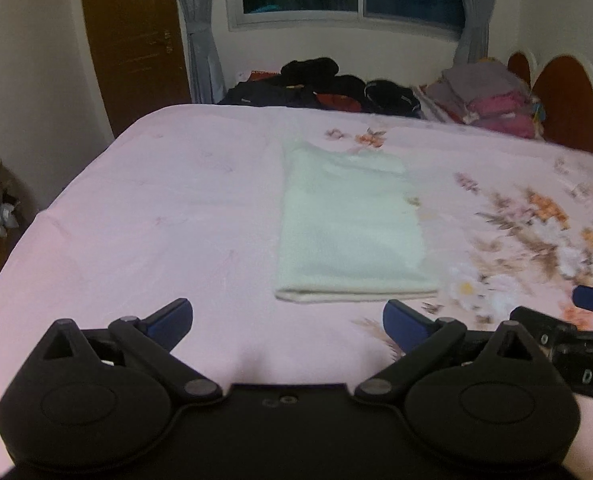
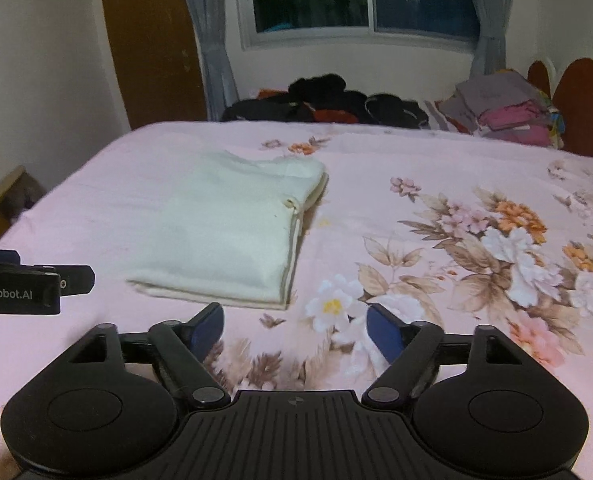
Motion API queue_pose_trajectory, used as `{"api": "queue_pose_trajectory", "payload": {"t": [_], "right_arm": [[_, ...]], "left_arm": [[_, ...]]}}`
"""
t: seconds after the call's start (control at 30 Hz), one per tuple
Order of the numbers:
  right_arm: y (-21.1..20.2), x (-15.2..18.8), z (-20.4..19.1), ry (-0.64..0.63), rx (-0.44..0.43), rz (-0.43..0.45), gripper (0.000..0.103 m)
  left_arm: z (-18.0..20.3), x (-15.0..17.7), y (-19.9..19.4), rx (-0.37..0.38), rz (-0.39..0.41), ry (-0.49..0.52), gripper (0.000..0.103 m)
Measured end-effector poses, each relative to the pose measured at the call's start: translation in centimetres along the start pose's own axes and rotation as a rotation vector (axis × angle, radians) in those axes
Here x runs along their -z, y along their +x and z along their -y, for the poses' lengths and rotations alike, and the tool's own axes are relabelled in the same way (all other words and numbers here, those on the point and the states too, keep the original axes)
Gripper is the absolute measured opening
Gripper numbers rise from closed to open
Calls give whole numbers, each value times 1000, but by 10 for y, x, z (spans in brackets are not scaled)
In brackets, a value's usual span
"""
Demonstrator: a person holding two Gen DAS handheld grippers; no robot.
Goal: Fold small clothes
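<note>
A cream-white garment (image 1: 348,220) lies folded into a long flat rectangle on the pink floral bedsheet (image 1: 156,208). In the right wrist view the folded garment (image 2: 232,232) sits left of centre, its layered edge along the right side. My left gripper (image 1: 288,320) hovers open just short of the garment's near edge, nothing between its blue pads. My right gripper (image 2: 294,328) is open too, above the flower print to the right of the garment's near corner, holding nothing. Each gripper shows at the edge of the other's view.
Dark clothes (image 1: 320,88) are heaped at the far edge of the bed below the window. A stack of folded grey and pink clothes (image 1: 492,96) sits at the far right by the red headboard (image 1: 568,104). A wooden door (image 1: 132,36) stands at left.
</note>
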State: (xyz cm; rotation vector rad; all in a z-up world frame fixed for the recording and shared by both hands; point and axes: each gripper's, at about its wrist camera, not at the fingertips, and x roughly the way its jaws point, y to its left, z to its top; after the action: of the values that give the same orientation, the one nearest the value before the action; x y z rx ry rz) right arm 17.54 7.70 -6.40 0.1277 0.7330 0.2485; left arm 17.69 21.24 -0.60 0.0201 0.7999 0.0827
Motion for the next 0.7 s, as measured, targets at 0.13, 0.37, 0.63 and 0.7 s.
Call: {"api": "queue_pose_trajectory", "payload": {"t": [0.13, 0.37, 0.63, 0.7], "right_arm": [[-54, 4, -5, -15, -1, 72, 103], [-136, 12, -8, 18, -20, 165, 103], [-189, 26, -13, 18, -19, 244, 103], [-197, 28, -15, 12, -21, 258, 103]], "left_arm": [[1, 11, -45, -13, 29, -16, 102], [3, 30, -106, -17, 62, -32, 103], [7, 49, -146, -11, 92, -69, 103], [6, 52, -152, -12, 98, -75, 103]]}}
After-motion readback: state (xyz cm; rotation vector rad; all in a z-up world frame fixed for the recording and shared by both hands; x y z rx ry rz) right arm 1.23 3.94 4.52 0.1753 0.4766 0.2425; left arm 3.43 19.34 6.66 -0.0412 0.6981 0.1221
